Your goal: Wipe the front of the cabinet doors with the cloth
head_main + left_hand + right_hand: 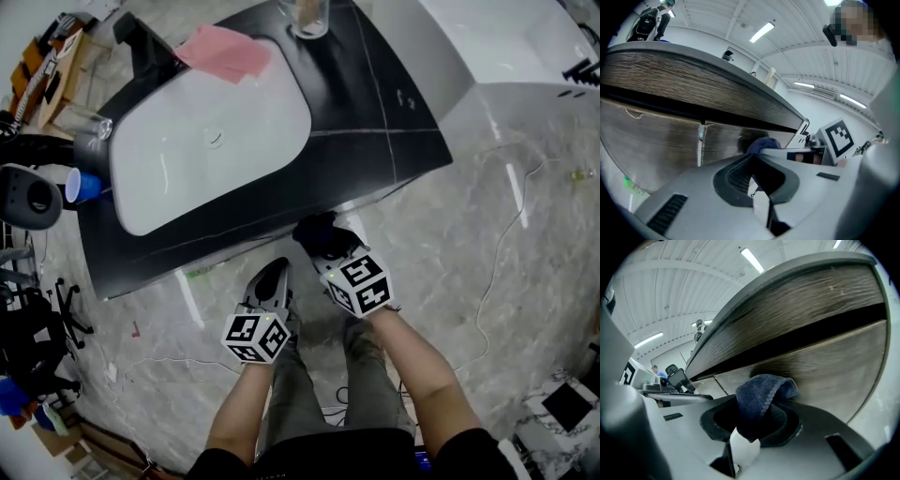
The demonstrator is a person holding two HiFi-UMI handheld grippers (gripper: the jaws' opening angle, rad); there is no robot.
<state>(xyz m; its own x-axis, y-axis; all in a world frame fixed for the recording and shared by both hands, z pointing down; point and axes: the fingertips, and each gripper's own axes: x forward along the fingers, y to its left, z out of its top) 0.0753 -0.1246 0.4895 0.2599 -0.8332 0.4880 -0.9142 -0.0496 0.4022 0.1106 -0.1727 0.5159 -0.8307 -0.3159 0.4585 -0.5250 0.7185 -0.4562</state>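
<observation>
Head view, lower centre: two hand-held grippers, each carrying a cube with square markers, point at the front edge of a black stone countertop [375, 94] with an inset white oval basin [187, 159]. The right gripper [328, 251] has its jaws clenched on a dark blue terry cloth [315, 232], which lies at the middle of the frame, just below the counter's edge. In the right gripper view the cloth [761, 394] rises folded from between the jaws of the right gripper [751, 423], its top close against a grey-brown wood-grain cabinet door [825, 366] at centre right; actual contact cannot be confirmed. The left gripper [269, 281], just left of the right one, has its jaws [752, 177] pressed together with nothing between them. In its view the cabinet door [656, 140] fills the left half and the cloth [762, 143] shows at centre. A pink cloth [225, 52] and a clear drinking glass [309, 17] lie at the upper edge, above grey marble floor [525, 262].
</observation>
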